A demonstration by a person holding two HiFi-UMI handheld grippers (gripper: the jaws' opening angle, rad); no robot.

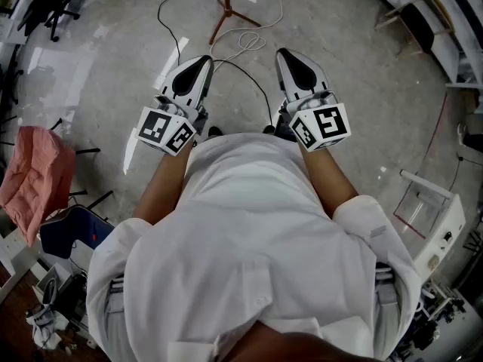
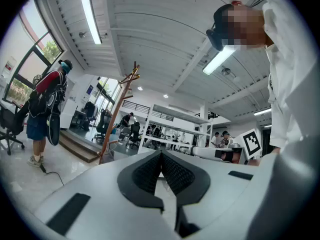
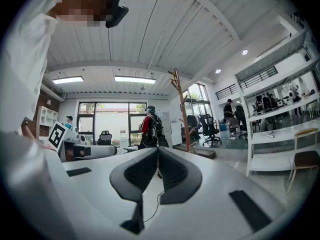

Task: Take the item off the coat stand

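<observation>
approach comes first: left gripper (image 2: 161,156) and right gripper (image 3: 156,151) are closed on nothing, so the person should near the far coat stand (image 2: 120,115), then open one.

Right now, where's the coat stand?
Top centre in head view: the coat stand stands on the floor, ahead of and between the left gripper and right gripper.

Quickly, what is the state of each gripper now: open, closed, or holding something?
Left gripper: closed, with nothing between the jaws.
Right gripper: closed, with nothing between the jaws.
</observation>
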